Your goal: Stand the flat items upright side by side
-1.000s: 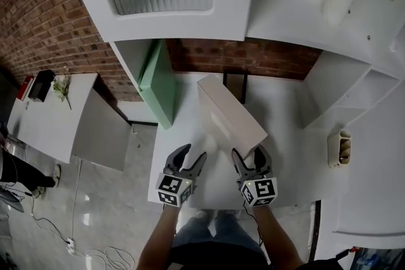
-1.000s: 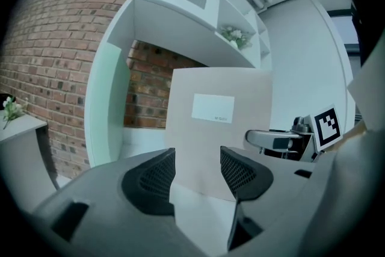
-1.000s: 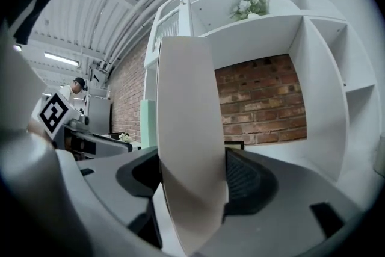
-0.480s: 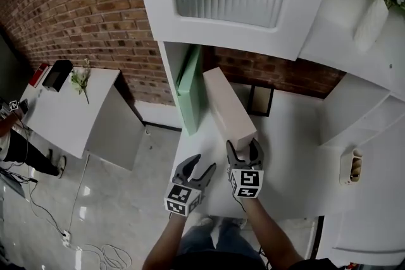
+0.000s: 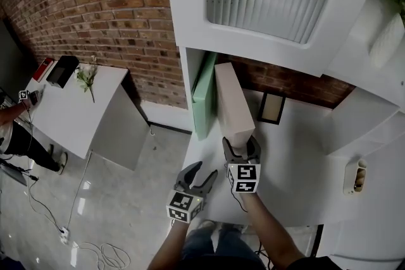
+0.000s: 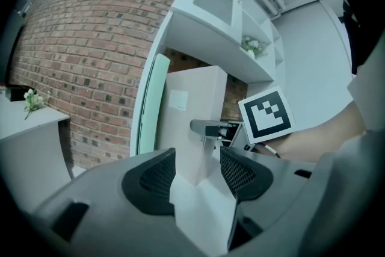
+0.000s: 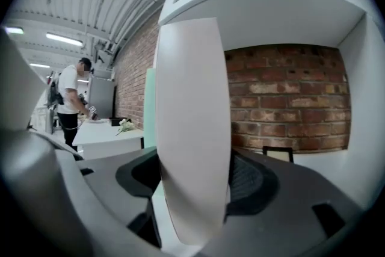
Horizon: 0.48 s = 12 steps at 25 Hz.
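Head view: a small picture frame [image 5: 271, 109] leans on the brick wall behind, clear of the white box [image 5: 233, 101]. The right gripper [image 5: 240, 143] clamps that box's near end, upright just beside the green box [image 5: 204, 95]. Half a second ago it stood farther off. The left gripper [image 5: 202, 169] gapes, empty.

Bright, even light; fisheye-warped gripper views.
Long white ceiling strip lights [image 7: 63, 39] glow left of the right hand-held gripper [image 7: 194, 180].

Left claw [image 5: 202, 169] and right claw [image 5: 240, 141] are grey, marker-cubed.
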Tool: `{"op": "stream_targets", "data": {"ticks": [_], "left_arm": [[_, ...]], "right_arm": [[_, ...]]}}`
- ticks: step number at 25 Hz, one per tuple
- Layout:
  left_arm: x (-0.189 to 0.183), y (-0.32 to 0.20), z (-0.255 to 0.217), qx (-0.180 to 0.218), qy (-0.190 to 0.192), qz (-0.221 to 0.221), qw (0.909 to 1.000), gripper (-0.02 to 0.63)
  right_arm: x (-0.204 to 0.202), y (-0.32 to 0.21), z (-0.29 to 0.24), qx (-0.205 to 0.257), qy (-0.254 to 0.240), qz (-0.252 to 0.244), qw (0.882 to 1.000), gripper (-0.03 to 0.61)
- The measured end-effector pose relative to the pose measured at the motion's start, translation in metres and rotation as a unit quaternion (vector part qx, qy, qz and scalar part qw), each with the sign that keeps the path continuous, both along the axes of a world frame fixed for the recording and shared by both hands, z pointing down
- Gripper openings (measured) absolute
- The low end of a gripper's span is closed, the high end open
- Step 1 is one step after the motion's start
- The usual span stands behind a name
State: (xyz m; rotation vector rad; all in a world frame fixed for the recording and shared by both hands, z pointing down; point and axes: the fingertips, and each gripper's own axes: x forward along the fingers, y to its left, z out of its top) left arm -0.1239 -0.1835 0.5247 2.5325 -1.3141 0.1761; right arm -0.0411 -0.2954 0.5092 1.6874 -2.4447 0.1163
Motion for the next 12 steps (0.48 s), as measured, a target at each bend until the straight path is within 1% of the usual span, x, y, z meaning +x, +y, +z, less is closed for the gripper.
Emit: {"op": "stream_targets", "data": {"ticks": [2, 6, 9, 12], "left_arm": [[-0.002, -0.001, 0.003, -0.002, 0.001, -0.003, 1.0000, 0.233], [-0.004, -0.004, 0.006, -0.006, 0.002, -0.004, 1.0000, 0.233], [-0.001, -0.005, 0.007, -0.007, 0.004, -0.003, 1.0000, 0.233], [0.001, -0.006, 0.007, -0.009, 0.004, 0.000, 1.0000, 0.233]], "right_arm": [[-0.011, -0.001, 0.000, -0.002, 0.007, -0.033, 0.999, 0.301], [-0.024, -0.003, 0.002, -0.017, -0.006, -0.093, 0.996, 0.301], [-0.034, -0.002, 0.002, -0.032, -0.006, -0.149, 0.988, 0.304], [-0.045, 0.002, 0.001, -0.039, -0.003, -0.201, 0.979, 0.304]]}}
